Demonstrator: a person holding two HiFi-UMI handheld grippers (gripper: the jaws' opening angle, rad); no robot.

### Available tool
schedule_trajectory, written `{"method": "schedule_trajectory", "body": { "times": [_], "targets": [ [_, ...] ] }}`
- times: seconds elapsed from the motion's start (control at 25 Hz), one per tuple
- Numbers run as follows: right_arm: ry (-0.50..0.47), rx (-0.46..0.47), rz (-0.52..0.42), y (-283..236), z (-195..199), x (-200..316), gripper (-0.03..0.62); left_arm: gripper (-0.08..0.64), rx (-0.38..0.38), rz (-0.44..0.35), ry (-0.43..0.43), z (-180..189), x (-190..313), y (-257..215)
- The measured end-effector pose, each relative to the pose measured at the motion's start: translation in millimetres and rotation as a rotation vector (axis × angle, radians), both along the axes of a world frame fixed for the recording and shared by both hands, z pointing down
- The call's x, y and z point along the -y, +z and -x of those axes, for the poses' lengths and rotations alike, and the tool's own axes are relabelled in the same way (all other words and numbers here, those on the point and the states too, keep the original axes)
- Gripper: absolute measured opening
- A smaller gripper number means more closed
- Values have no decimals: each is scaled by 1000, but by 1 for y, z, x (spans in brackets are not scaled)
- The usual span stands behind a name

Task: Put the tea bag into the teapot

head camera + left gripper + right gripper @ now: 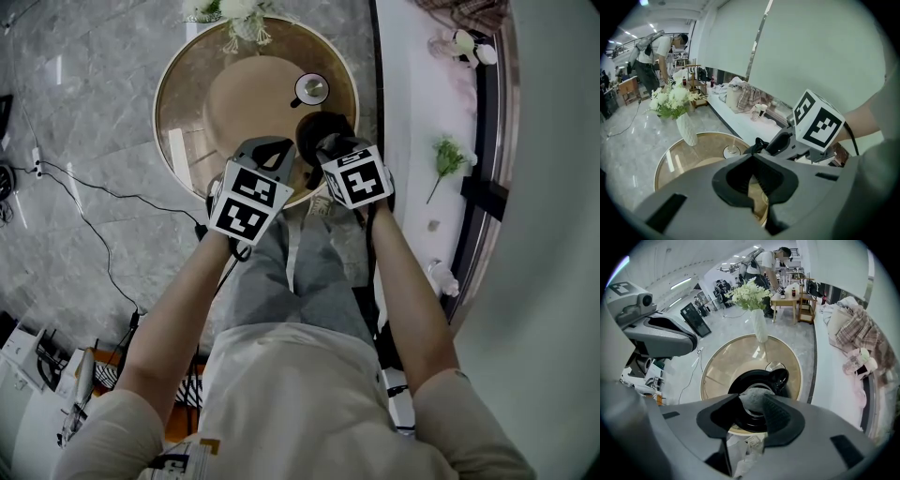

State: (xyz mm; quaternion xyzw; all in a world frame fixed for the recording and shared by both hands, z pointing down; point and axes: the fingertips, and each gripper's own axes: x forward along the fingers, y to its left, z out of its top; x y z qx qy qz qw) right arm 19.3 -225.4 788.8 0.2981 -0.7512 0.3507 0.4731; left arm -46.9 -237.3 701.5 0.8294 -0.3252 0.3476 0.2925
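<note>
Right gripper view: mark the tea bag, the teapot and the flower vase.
tea bag (752, 397), right gripper view, middle of its grey body.
teapot (746, 377), right gripper view, black rim of its open mouth.
flower vase (760, 326), right gripper view, white body.

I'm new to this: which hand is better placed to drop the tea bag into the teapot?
Right. The right gripper hangs over the teapot, tea bag between its open jaws. The left gripper is shut and empty.

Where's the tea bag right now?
In the right gripper view, the tea bag sits between the right gripper's open jaws, just above the black teapot's mouth.
</note>
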Motion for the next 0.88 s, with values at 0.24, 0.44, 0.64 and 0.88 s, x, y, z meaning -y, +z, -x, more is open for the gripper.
{"method": "schedule_trajectory", "body": {
  "times": [0.24,0.44,0.64,0.88],
  "targets": [
    [8,11,-33,-13,4,-1,189,8,-7,-23,7,3,-4,-11],
    [15,21,-65,-30,4,-4,202,8,-9,-49,0,6,-7,-25],
    [47,34,-113,-60,0,-4,194,8,-6,-88,-3,9,-8,-51],
    [94,35,-250,-117,-10,10,119,8,-16,-139,-15,13,-7,-88]
  ]
}}
